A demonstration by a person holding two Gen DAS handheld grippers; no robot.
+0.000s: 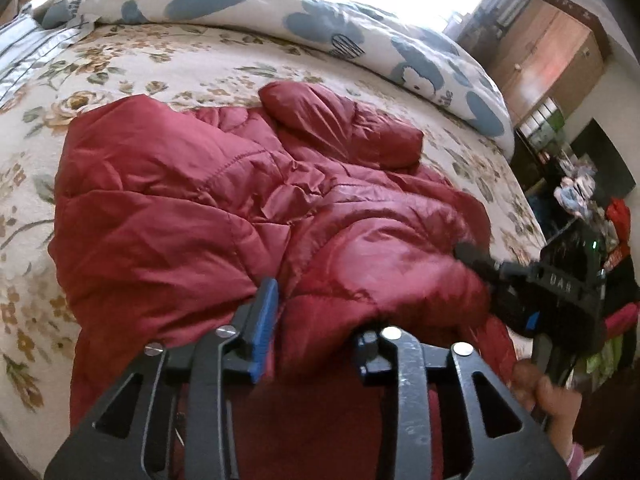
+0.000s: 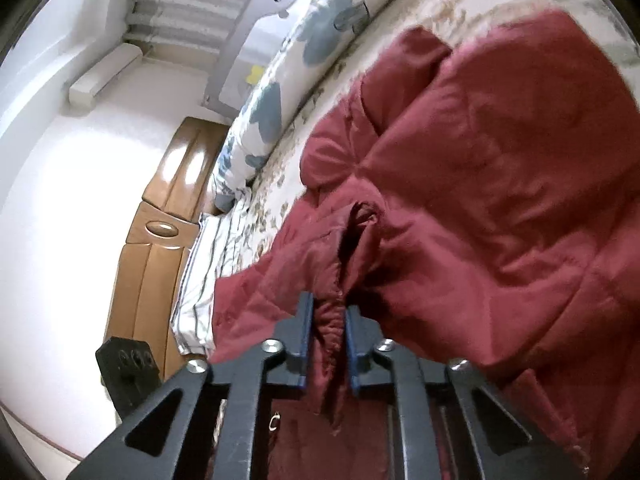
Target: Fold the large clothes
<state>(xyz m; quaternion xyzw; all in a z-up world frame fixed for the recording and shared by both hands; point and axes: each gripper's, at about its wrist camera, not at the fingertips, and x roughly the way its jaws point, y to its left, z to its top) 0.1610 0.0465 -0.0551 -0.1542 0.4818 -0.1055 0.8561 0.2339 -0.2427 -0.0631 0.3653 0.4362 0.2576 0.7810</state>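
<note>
Red quilted jacket (image 1: 224, 208) lies crumpled on the bed (image 1: 120, 68), over a floral sheet; one puffy sleeve (image 1: 340, 120) folded across the far side. Left gripper (image 1: 316, 332) low at the jacket's near edge, its fingers spread with a thick bunch of red fabric bulging up between them; blue pad (image 1: 264, 328) on the left finger presses the fabric, the other finger mostly buried, so clamped on the jacket. Right gripper (image 2: 326, 340) pinched on a narrow ridge of the jacket hem, blue pads (image 2: 307, 332) close on either side of the fold, fabric hanging below. In the left view the right gripper (image 1: 476, 260) comes in from the right, its tip on the jacket's near right part, a hand (image 1: 548, 396) below it. Blue-flowered duvet (image 1: 360, 28) bunched along the bed's far side. Striped pillow (image 2: 208, 280) and wooden headboard (image 2: 160, 240) beside the jacket in the right view.
</note>
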